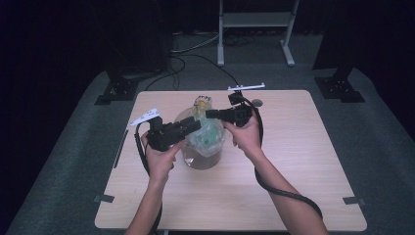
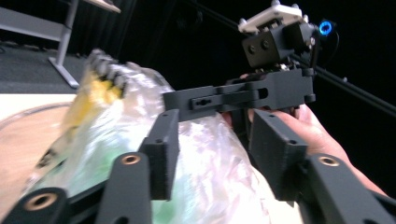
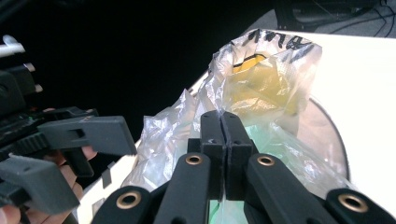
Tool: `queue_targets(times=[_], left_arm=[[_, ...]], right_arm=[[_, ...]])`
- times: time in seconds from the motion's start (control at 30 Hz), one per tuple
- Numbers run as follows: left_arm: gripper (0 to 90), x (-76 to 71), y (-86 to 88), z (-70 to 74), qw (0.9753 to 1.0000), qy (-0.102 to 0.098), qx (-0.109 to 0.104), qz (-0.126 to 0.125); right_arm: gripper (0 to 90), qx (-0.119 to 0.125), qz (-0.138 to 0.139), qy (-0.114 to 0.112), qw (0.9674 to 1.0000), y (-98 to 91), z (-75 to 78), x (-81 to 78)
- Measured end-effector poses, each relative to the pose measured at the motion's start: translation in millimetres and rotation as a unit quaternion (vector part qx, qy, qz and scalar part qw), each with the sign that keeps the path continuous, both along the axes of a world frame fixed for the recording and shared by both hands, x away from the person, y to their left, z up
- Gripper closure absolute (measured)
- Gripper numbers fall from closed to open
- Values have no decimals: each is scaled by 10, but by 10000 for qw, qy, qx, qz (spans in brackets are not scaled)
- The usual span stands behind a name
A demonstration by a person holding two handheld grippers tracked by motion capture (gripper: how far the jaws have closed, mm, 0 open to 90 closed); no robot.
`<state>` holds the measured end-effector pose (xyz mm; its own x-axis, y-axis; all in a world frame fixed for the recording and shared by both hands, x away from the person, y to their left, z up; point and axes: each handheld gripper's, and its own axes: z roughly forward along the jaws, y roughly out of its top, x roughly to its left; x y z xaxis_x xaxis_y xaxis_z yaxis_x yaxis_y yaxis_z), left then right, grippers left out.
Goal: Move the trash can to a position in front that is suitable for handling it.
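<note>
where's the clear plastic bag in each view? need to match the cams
High view: the clear plastic bag sits mid-table in a clear bowl, between the two grippers.
Left gripper view: the bag fills the centre and left, behind the open left gripper; the right gripper reaches in above it.
Right gripper view: centre to upper right, its film pinched in the shut right gripper.
Shared landmark: the bag's yellow printed top.
</note>
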<state>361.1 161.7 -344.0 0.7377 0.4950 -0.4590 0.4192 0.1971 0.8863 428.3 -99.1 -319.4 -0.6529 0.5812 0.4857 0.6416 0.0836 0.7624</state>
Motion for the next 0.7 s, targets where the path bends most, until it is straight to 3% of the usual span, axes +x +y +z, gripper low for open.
queue_targets(times=[0.2, 0.53, 0.7], left_arm=[[377, -4, 83, 15, 9996, -9, -276, 106], [225, 7, 137, 8, 9990, -39, -282, 332], [203, 5, 144, 14, 9990, -56, -278, 331]], right_arm=[[900, 229, -86, -24, 9997, -111, 76, 20], [900, 537, -311, -76, 9980, -317, 211, 39], [900, 631, -438, -131, 9970, -428, 300, 65]])
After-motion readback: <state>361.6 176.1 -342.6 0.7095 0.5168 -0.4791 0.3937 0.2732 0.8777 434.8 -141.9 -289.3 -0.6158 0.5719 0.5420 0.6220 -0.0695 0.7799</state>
